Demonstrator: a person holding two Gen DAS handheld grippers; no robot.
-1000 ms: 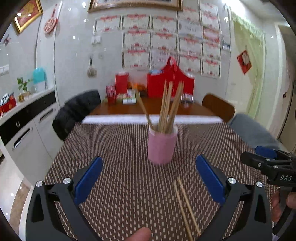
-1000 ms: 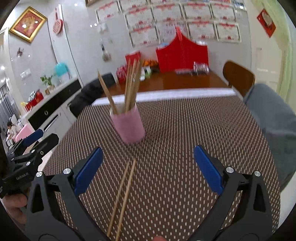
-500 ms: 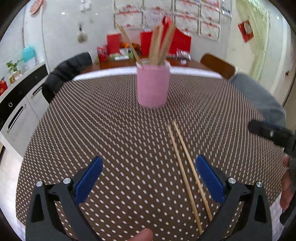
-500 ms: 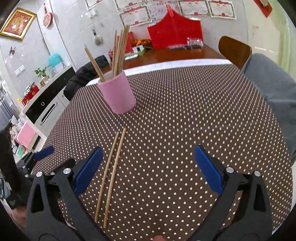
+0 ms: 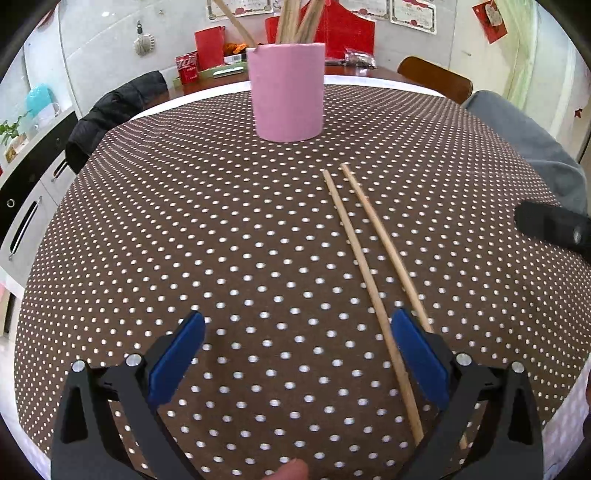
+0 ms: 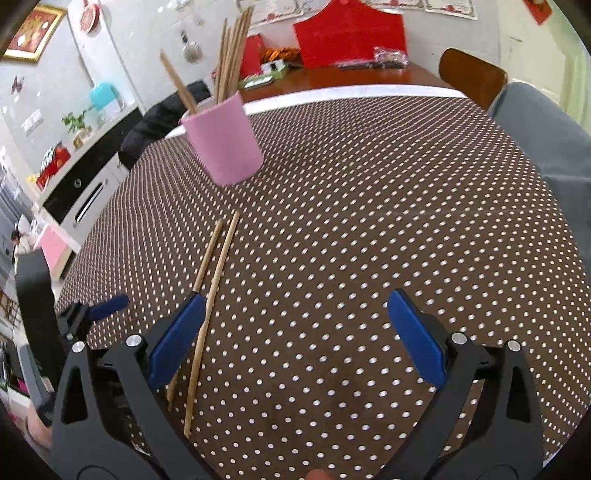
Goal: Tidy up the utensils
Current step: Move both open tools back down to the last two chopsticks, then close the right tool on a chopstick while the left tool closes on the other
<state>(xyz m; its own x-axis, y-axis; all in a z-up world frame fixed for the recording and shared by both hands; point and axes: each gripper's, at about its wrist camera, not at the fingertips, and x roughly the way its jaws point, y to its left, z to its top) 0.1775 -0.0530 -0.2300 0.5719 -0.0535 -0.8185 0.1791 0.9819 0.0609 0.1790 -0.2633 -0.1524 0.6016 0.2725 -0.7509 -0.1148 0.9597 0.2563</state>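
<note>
A pink cup [image 5: 286, 90] holding several wooden chopsticks stands on the brown dotted tablecloth [image 5: 184, 240]. Two loose chopsticks [image 5: 364, 266] lie side by side in front of the cup. My left gripper [image 5: 295, 354] is open and empty, low over the cloth; its right finger lies over the near end of one chopstick. In the right wrist view the cup [image 6: 223, 142] is far left and the loose chopsticks [image 6: 210, 295] run under the left finger of my open, empty right gripper [image 6: 295, 332]. The left gripper [image 6: 92, 310] also shows there at the left.
A black jacket hangs on a chair [image 5: 110, 114] at the far left. A wooden chair [image 5: 436, 77] and a person's grey trouser leg [image 5: 524, 140] are at the right. Red boxes [image 6: 347, 35] sit on the wooden table behind. A counter [image 6: 85, 177] runs along the left.
Both grippers have tilted down and moved closer to the table and the loose chopsticks. The cup now sits higher in both views. Both stay open.
</note>
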